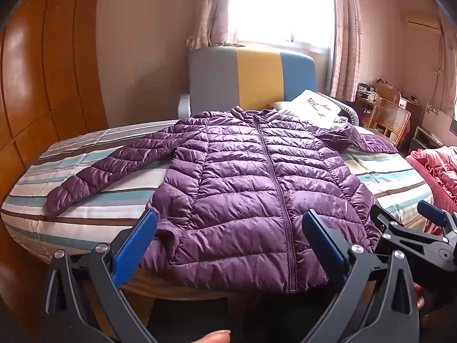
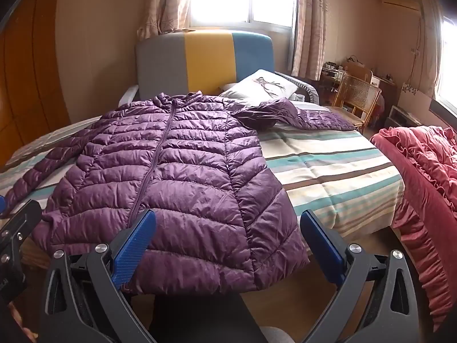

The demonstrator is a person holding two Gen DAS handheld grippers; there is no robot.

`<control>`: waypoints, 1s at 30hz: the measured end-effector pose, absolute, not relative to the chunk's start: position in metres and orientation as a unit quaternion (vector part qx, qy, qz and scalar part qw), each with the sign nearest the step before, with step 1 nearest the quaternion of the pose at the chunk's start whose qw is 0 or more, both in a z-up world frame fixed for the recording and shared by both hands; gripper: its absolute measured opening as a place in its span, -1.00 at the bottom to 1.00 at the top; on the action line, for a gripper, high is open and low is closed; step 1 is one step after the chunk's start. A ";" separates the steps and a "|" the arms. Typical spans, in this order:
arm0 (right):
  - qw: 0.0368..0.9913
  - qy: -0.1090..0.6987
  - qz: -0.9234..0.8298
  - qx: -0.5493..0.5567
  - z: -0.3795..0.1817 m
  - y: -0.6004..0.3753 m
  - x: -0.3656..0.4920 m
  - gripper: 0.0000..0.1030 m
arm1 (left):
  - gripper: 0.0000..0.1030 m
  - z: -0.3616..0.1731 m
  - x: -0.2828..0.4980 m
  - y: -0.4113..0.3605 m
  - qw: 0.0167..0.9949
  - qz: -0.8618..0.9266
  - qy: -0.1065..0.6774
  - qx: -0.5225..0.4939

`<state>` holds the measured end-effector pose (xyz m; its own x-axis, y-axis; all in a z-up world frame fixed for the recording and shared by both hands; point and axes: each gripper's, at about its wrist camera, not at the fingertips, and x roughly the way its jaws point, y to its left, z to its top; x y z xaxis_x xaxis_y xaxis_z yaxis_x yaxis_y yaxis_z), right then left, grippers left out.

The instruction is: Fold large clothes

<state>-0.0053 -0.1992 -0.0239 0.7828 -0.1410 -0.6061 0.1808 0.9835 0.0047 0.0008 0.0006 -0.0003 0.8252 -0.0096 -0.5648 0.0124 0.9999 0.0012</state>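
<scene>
A purple quilted puffer jacket (image 1: pixel 251 177) lies zipped and face up on the striped bed (image 1: pixel 94 205), sleeves spread to both sides; its hem hangs over the near edge. It also shows in the right wrist view (image 2: pixel 177 177). My left gripper (image 1: pixel 228 240) is open and empty, held just above the hem. My right gripper (image 2: pixel 228 240) is open and empty over the hem's right part. The right gripper also shows in the left wrist view (image 1: pixel 400 214) at the right.
A white pillow (image 2: pixel 260 87) and a grey, yellow and blue headboard (image 2: pixel 205 57) stand at the far end. A red ruffled blanket (image 2: pixel 422 177) lies to the right. A wooden wardrobe (image 1: pixel 42 71) is on the left, a rattan chair (image 2: pixel 357 97) at the far right.
</scene>
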 end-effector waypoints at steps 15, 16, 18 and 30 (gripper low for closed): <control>0.941 0.327 -0.087 0.018 -0.023 -0.198 -0.005 0.94 | 0.96 -0.002 0.000 0.007 0.956 0.000 0.295 0.000; 0.940 0.329 -0.087 0.019 -0.023 -0.199 -0.004 0.94 | 0.96 -0.002 0.000 0.007 0.956 0.000 0.295 0.001; 0.940 0.330 -0.086 0.016 -0.029 -0.196 -0.003 0.94 | 0.96 -0.004 0.000 0.005 0.956 0.003 0.295 0.000; 0.939 0.332 -0.089 0.017 -0.031 -0.199 -0.001 0.94 | 0.96 -0.010 0.004 0.006 0.955 0.008 0.298 -0.006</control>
